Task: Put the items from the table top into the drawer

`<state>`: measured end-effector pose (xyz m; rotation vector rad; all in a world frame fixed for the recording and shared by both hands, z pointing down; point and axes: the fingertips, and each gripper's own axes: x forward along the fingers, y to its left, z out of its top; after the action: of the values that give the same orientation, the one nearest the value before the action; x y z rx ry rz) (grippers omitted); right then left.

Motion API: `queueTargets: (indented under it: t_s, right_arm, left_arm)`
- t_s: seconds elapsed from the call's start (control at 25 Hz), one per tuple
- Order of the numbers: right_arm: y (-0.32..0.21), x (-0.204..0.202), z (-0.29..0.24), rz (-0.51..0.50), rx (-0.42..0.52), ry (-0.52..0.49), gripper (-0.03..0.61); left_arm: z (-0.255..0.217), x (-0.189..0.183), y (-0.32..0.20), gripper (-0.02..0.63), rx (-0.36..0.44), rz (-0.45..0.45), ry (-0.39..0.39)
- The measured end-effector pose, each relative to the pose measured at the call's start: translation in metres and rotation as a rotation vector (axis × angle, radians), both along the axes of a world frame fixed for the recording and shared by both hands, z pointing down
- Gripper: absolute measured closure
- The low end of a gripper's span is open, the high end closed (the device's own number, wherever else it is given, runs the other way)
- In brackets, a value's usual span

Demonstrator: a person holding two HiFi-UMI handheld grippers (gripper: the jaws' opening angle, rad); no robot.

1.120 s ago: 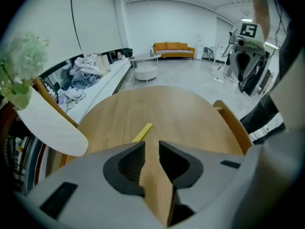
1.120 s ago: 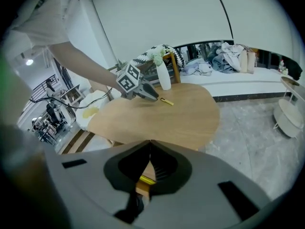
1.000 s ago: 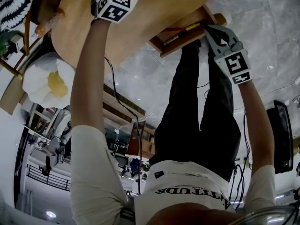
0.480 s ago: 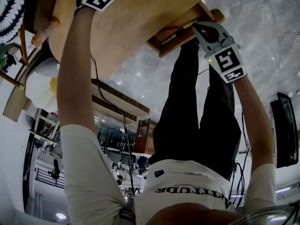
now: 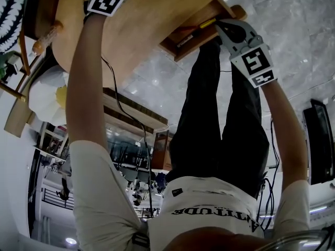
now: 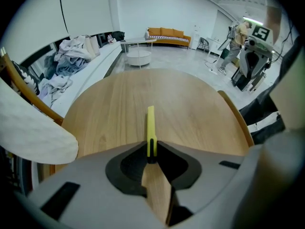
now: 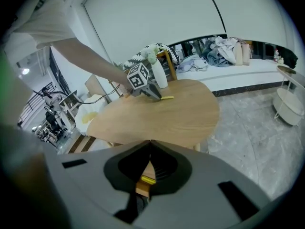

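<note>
**Step in hand:** pick the yellow pen (image 6: 150, 125) off the surface (image 6: 109, 113). It may be a cutter instead; it is too slim to tell.

**Pen:** it lies flat on the wood, pointing straight away from the left gripper (image 6: 151, 152) and well apart from the drawer (image 5: 192, 48).

**Left jaws:** they have just been closing. The pen's near end, the one with the dark mark, is between them, and the pads look to be on it. The hold is at the very end, not mid-length.

**Right gripper (image 5: 224, 26):** it sits at the front corner of the open drawer, which juts out from under the surface. Its jaws are drawn together at the tips with nothing seen pinched. I cannot tell whether they touch the drawer front.

**Drawer:** one yellow item (image 5: 207, 23) already lies inside.

**Notes for doing it well (judgement):**
- An end grip leaves most of the pen free, so it will likely droop or swivel on the lift. Make sure the squeeze is firm, then raise it straight up and slowly.
- The body is slim and looks smooth, so it may roll or squirt out if the pads bear unevenly. If it twists, set it down and re-grip nearer the middle.
- Carry it low towards the drawer, with its long axis along the drawer's length, so it clears the front board.
- Hold the right gripper steady at its corner to keep the opening free and the two grippers apart.
- Let go only when the pen is inside and low, beside the yellow item and not across it.
</note>
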<state>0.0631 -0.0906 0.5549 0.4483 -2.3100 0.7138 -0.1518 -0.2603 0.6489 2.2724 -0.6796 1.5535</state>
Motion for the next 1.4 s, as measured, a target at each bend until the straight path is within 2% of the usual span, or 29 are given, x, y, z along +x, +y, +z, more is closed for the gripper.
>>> queueTargets:
  t_s: [0.28, 0.48, 0.72, 1.08, 1.4]
  right_arm:
    - [0.008, 0.017, 0.004, -0.003, 0.001, 0.006, 0.558]
    - [0.021, 0.025, 0.006, -0.043, 0.000, 0.010, 0.558]
    - [0.039, 0.045, 0.011, -0.073, -0.008, 0.026, 0.558]
    - [0.061, 0.067, 0.007, -0.115, 0.000, 0.049, 0.558]
    - [0.078, 0.061, 0.002, -0.155, 0.004, 0.048, 0.558]
  left_arm:
    - [-0.011, 0.025, 0.027, 0.535, 0.003, -0.007, 0.012]
    - [-0.013, 0.038, 0.047, 0.535, -0.006, -0.008, 0.009]
    - [-0.008, 0.053, 0.082, 0.535, 0.002, -0.072, 0.020]
    - [-0.022, 0.093, 0.145, 0.535, -0.011, -0.156, 0.085]
    - [-0.021, 0.104, 0.190, 0.535, -0.011, -0.247, 0.129]
